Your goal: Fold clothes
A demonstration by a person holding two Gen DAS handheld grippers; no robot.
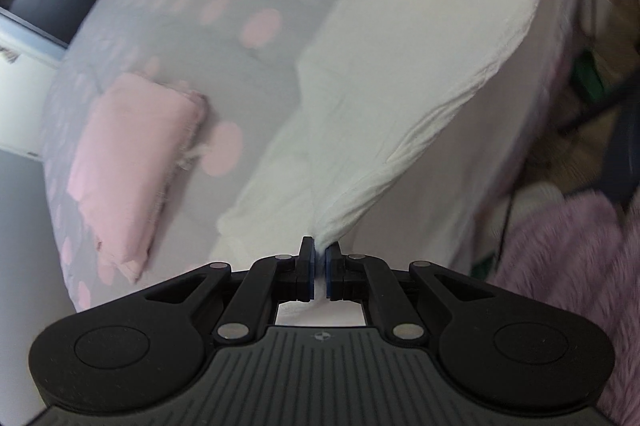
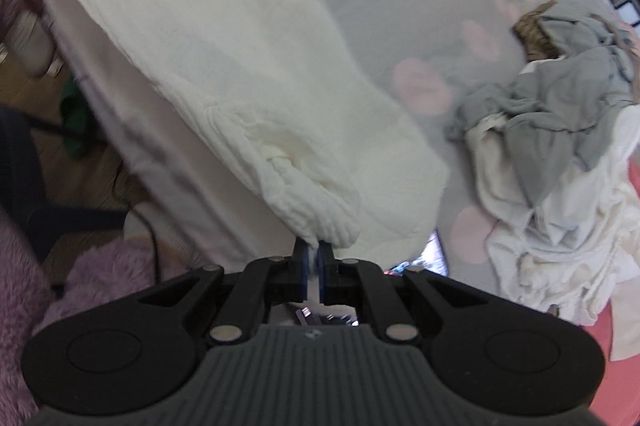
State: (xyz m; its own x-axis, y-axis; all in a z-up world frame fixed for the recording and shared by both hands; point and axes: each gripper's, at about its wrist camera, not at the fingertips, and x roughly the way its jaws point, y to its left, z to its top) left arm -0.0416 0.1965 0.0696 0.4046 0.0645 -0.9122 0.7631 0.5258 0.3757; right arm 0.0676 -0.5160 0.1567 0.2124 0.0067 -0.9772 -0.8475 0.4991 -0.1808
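Both claws, left claw [image 1: 319,253] and right claw [image 2: 313,253], were clamped on the white garment [image 1: 408,65], whose long axis was stretched toward each frame's top.

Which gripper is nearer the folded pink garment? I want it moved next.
Left. The left gripper has the folded pink garment just ahead-left; the right gripper view doesn't show it.

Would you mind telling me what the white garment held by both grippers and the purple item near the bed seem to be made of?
The white garment looks like a soft, matte woven or crinkled cotton: fine ridges and gathers show where the right gripper and left gripper pinch it. The purple item looks like plush fleece or faux fur, with a fuzzy, tufted pile. Blur leaves both uncertain.
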